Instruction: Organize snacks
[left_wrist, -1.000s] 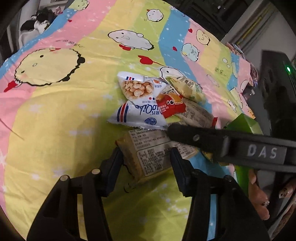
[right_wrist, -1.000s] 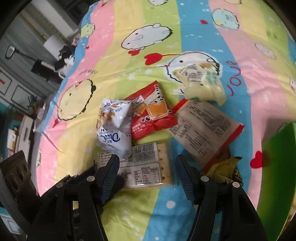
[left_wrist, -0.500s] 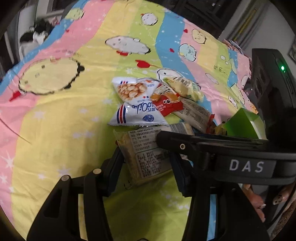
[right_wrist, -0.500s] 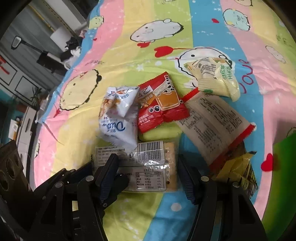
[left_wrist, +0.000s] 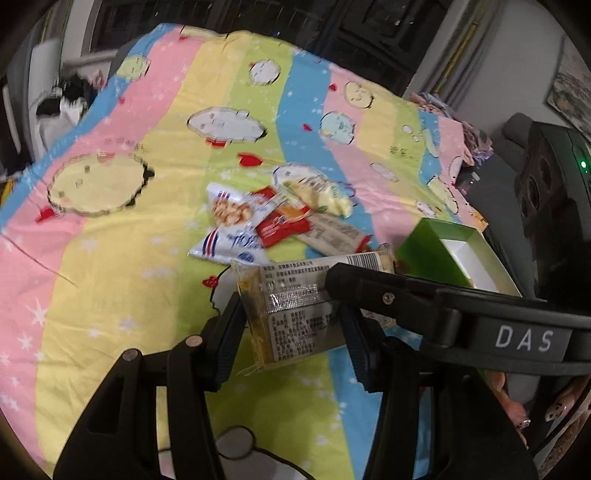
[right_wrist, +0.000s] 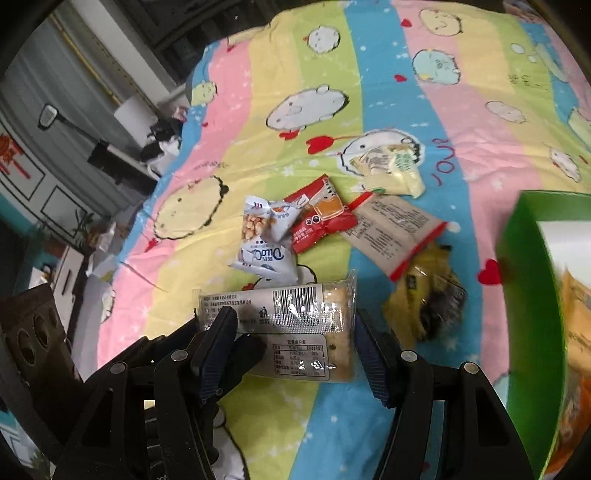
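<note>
A clear packet of crackers (left_wrist: 295, 321) (right_wrist: 280, 306) with a white printed label hangs a little above the striped cartoon bedspread (left_wrist: 110, 258). My left gripper (left_wrist: 291, 325) is shut on it across its short sides. My right gripper (right_wrist: 291, 332) is shut on the same packet along its length. The right gripper's finger (left_wrist: 369, 291) crosses over the packet in the left wrist view. In the right wrist view one left finger (right_wrist: 243, 350) shows at the packet's near left edge. An open green box (left_wrist: 428, 254) (right_wrist: 528, 295) stands to the right, with an orange packet (right_wrist: 576, 332) inside.
A loose heap lies on the bedspread beyond the grippers: a white-and-blue bag (right_wrist: 266, 240), a red packet (right_wrist: 321, 218), a beige red-edged packet (right_wrist: 395, 229), a pale yellow one (right_wrist: 391, 170) and a crumpled yellow one (right_wrist: 428, 302). A hand (left_wrist: 517, 406) shows at lower right.
Both grippers have risen with the cracker packet, lifting it off the bedspread. The snack heap now looks further away and more of the green box shows at the right.
</note>
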